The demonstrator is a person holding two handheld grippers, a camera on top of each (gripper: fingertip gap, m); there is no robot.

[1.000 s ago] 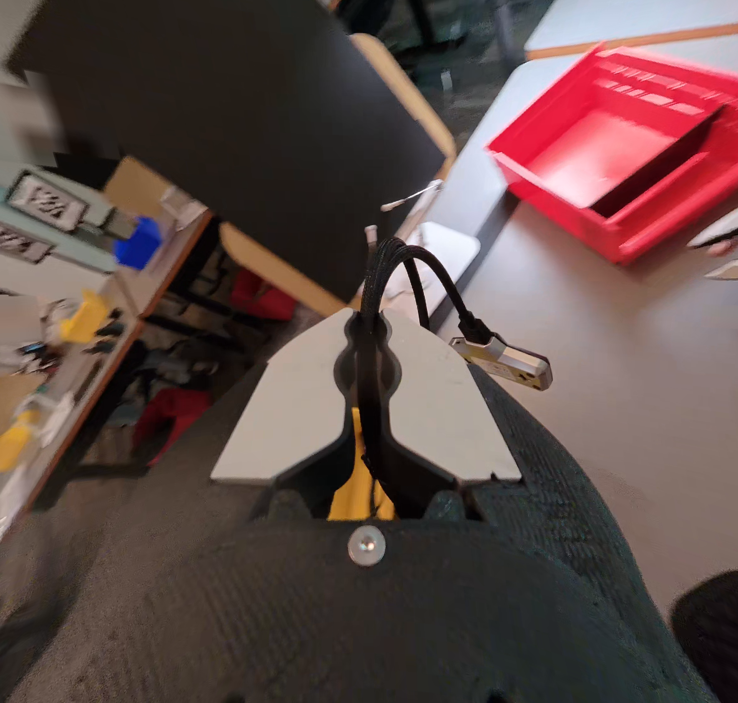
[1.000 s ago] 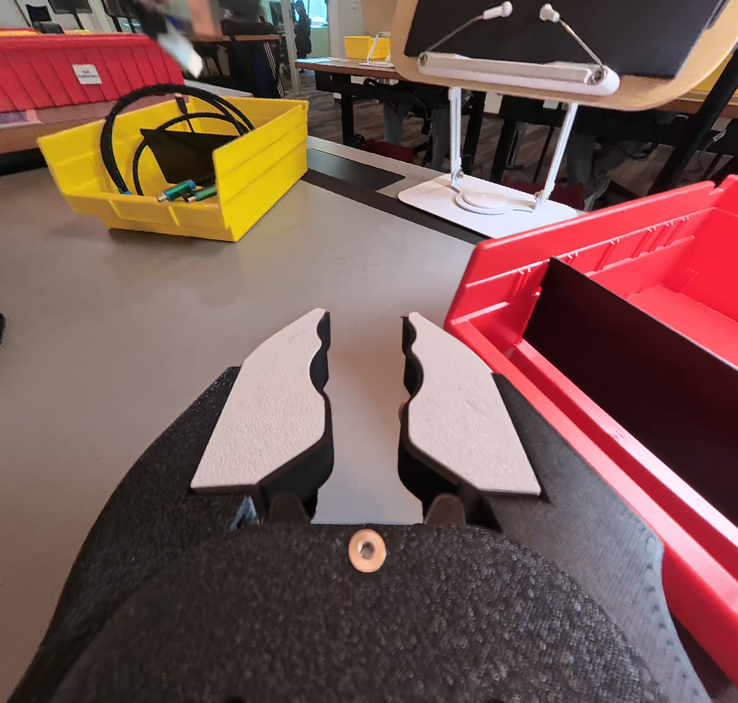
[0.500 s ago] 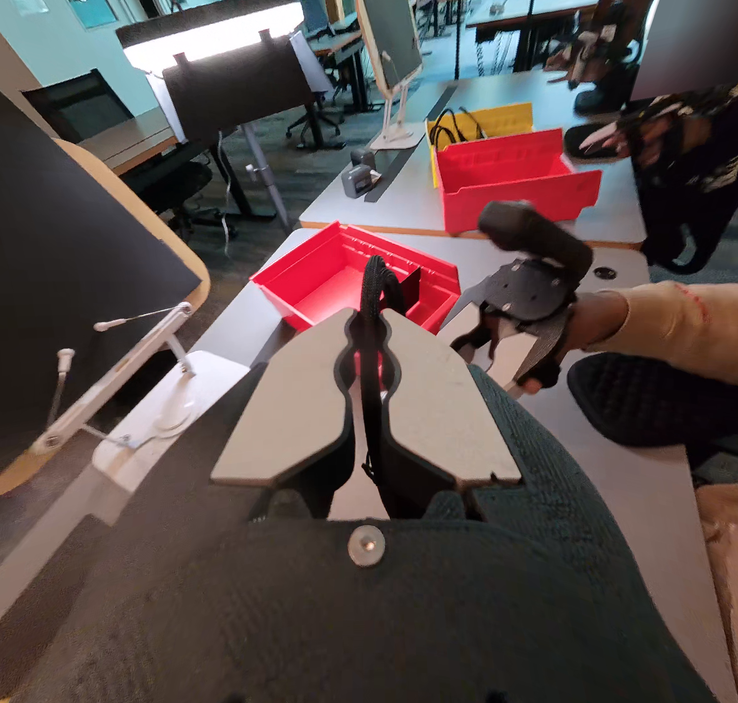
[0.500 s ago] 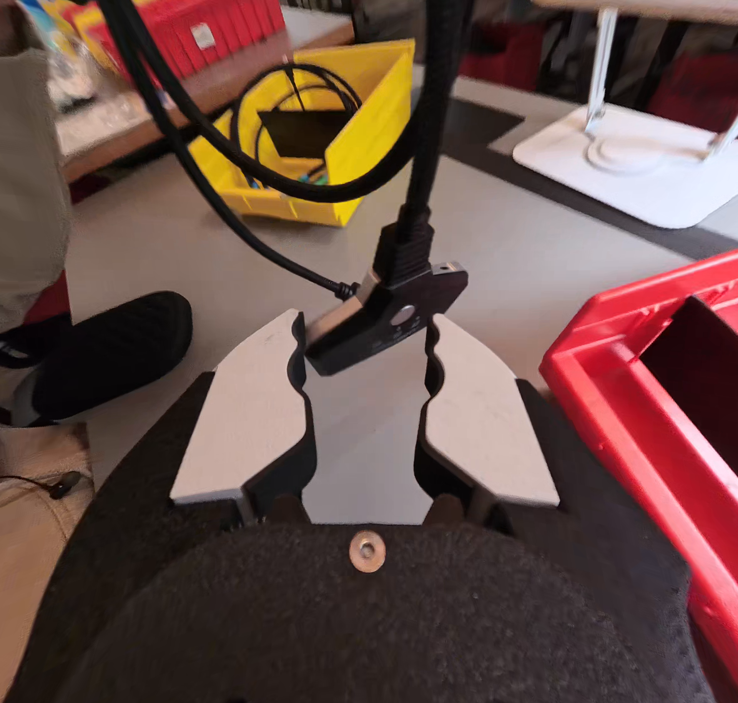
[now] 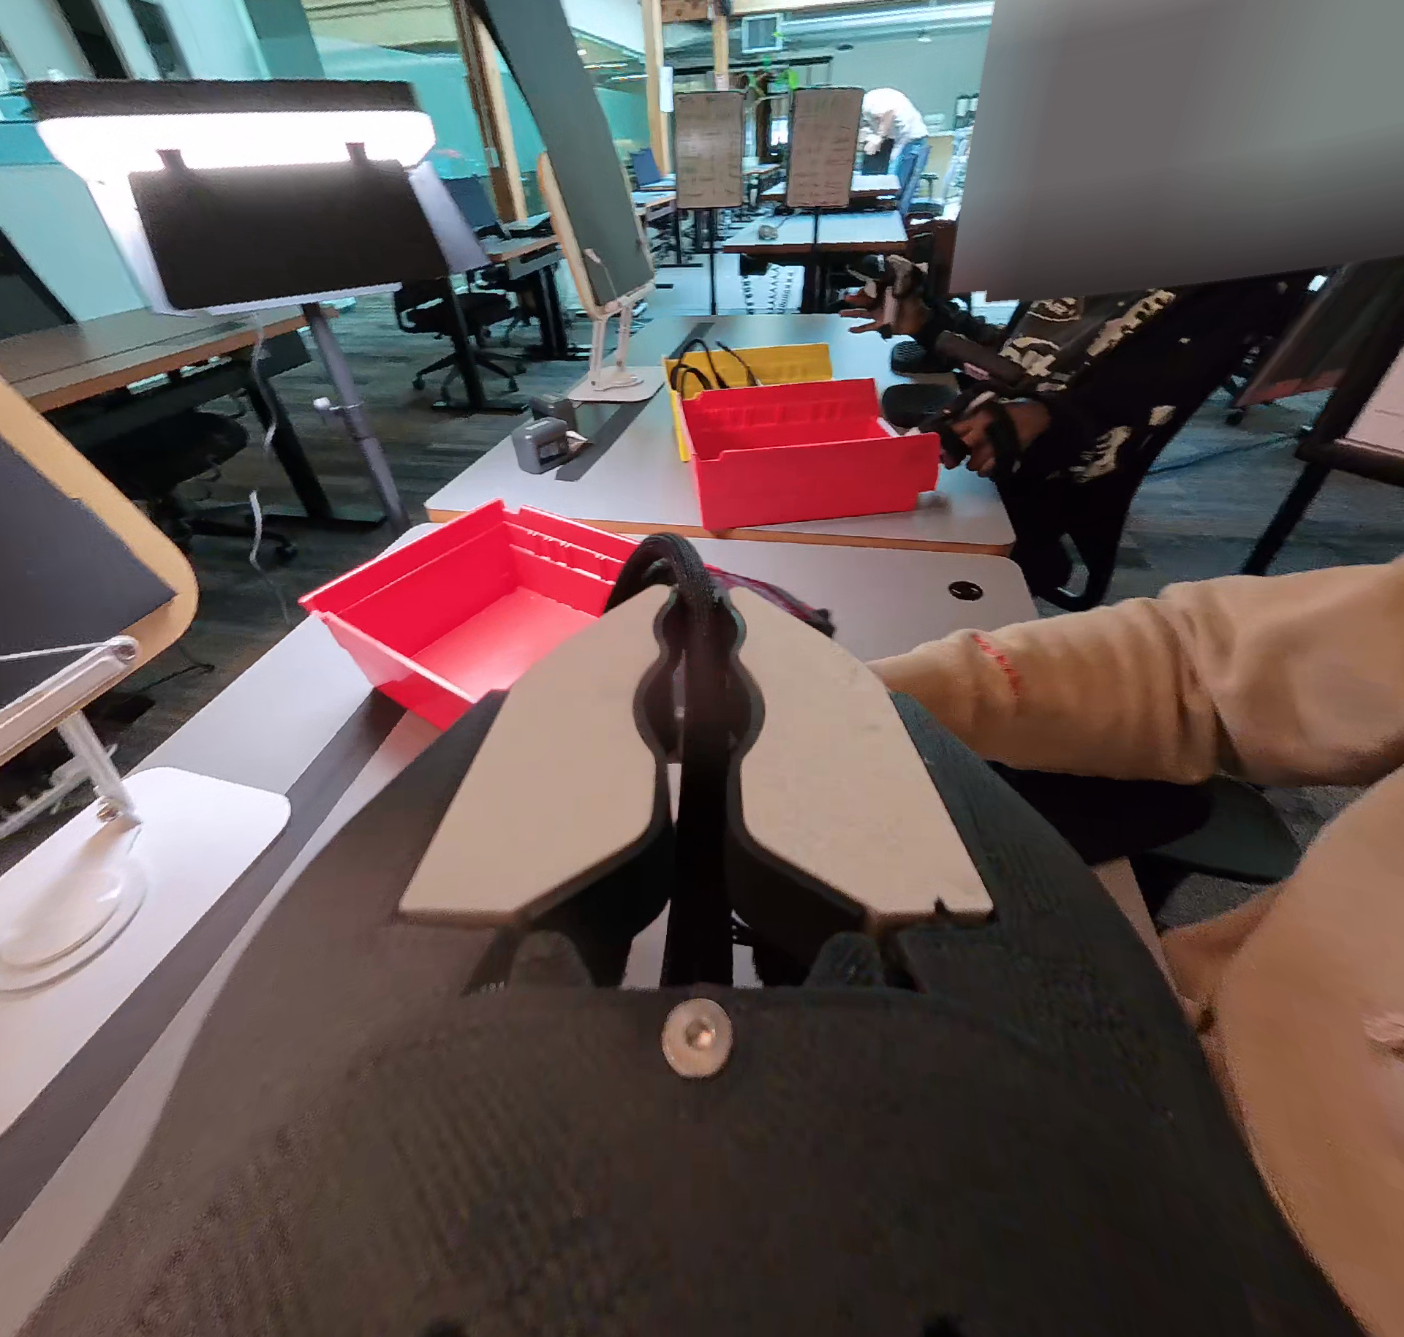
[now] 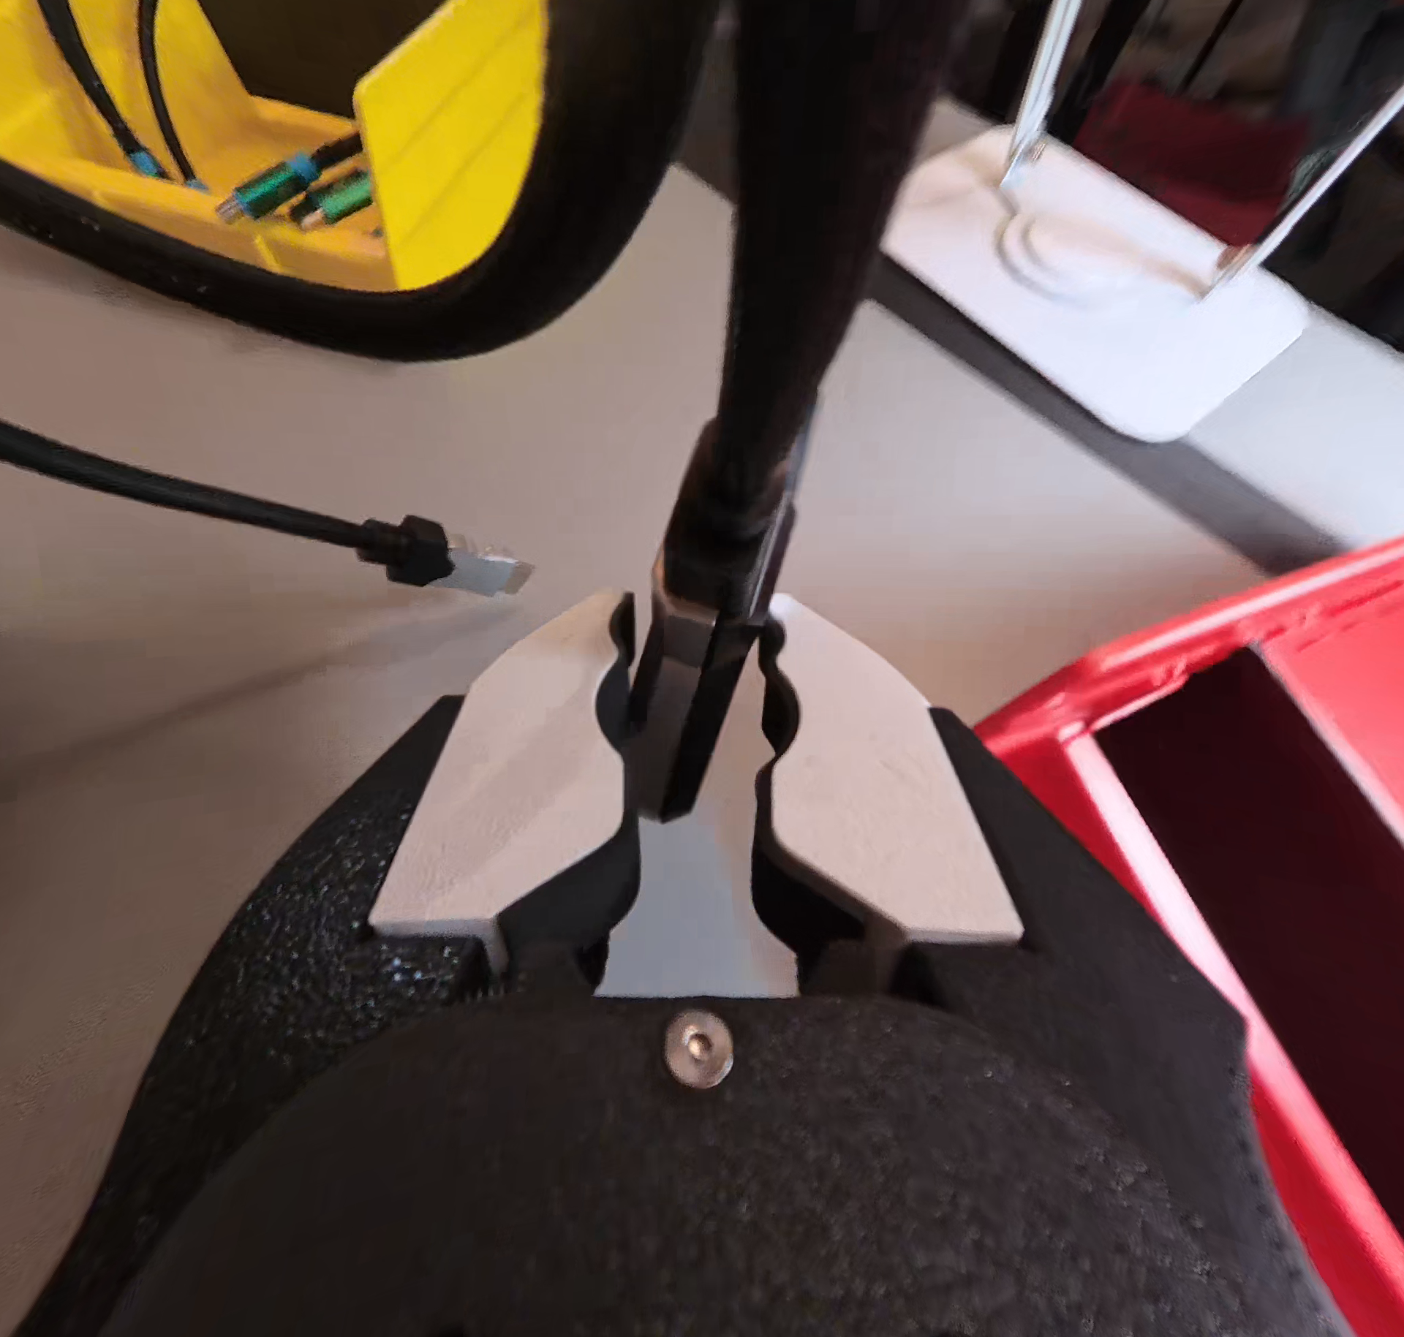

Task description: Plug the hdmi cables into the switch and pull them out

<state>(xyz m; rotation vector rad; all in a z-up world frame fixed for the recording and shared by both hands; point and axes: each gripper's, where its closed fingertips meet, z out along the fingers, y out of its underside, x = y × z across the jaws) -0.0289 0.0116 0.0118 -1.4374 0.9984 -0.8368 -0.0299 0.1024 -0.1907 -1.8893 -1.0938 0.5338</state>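
We find the left hand-held gripper (image 5: pixel 695 617) clamped on the braided cable (image 5: pixel 687 579), the switch (image 6: pixel 687 700) between the right hand-held gripper (image 6: pixel 695 621)'s parted jaws above the bench (image 6: pixel 228 662); we advise closing squarely before plugging.

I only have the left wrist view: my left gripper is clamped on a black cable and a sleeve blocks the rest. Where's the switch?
Observer: The switch is between the fingers of the right gripper, hanging from the thick cable.
Operator: Is it clamped?
Observer: I can't tell. The fingers are close on both sides, and the switch sits tilted between them.
Operator: Any plug out?
Observer: Yes. A thin cable's silver plug hangs free to the left of those fingers, not in the switch.
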